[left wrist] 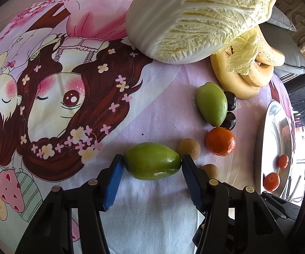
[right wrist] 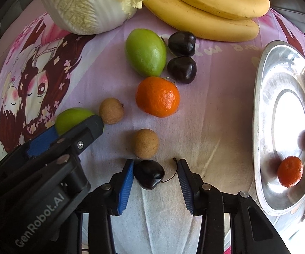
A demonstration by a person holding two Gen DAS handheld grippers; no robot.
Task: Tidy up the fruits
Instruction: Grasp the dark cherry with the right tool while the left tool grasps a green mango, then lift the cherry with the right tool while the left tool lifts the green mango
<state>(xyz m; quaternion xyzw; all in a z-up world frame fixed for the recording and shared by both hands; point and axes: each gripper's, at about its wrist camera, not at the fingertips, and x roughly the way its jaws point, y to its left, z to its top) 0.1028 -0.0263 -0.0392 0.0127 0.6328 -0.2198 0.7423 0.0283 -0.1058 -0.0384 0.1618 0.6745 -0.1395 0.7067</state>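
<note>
Between left tongs (left wrist: 152, 162), green fruit (left wrist: 152, 160) (both pads touching)

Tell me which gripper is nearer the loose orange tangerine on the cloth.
Right, I'd judge. Right gripper brackets a dark cherry below the tangerine; left gripper clamps a green fruit farther left.

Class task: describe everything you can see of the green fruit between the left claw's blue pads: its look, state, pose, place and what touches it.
The smooth, glossy green oval fruit lies on its side on the pink cartoon-printed cloth, long axis running left to right, ends slightly pointed. Its skin looks whole and unbruised, with a bright highlight low on the near side. The left claw brackets it, one blue ribbed pad meeting each tip. A round tan fruit sits close behind its right end; whether they touch is unclear.
</note>
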